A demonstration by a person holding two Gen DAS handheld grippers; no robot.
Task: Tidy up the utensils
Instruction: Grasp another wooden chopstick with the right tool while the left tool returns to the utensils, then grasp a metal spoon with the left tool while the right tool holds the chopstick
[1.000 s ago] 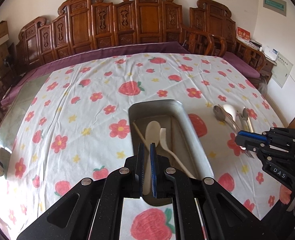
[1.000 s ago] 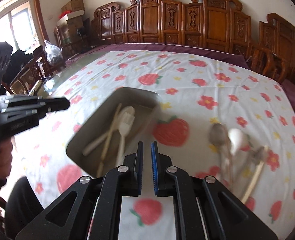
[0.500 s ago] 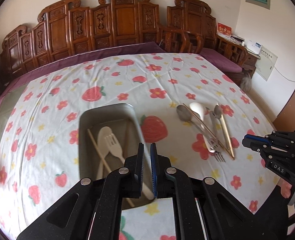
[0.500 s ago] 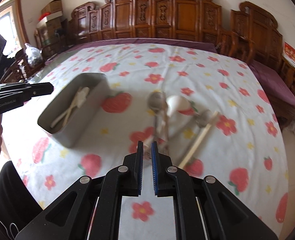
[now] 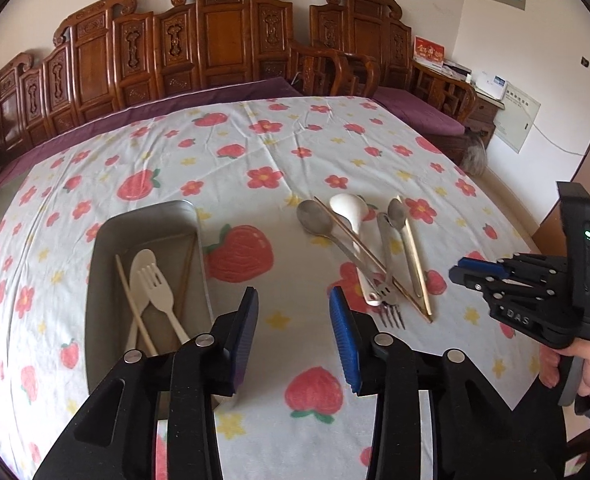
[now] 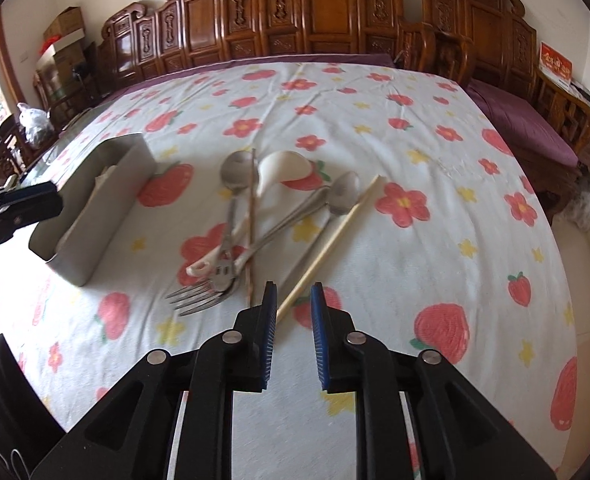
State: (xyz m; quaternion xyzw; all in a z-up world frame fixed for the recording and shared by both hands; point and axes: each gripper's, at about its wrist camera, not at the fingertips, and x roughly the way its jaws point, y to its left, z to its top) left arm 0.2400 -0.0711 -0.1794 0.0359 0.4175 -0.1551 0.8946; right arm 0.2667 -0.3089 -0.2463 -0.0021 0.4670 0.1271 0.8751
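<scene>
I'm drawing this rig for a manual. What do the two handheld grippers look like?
Both are black plastic linkages with silver rivets and blue ribbed pads on the fingers: the left gripper, the right gripper. Seen from the side, the right gripper's body carries white "DAS" lettering and a small green light on its upright handle.

My left gripper tilts downward, jaws opening and empty; my right gripper, also tilted down, opens its empty jaws.
</scene>
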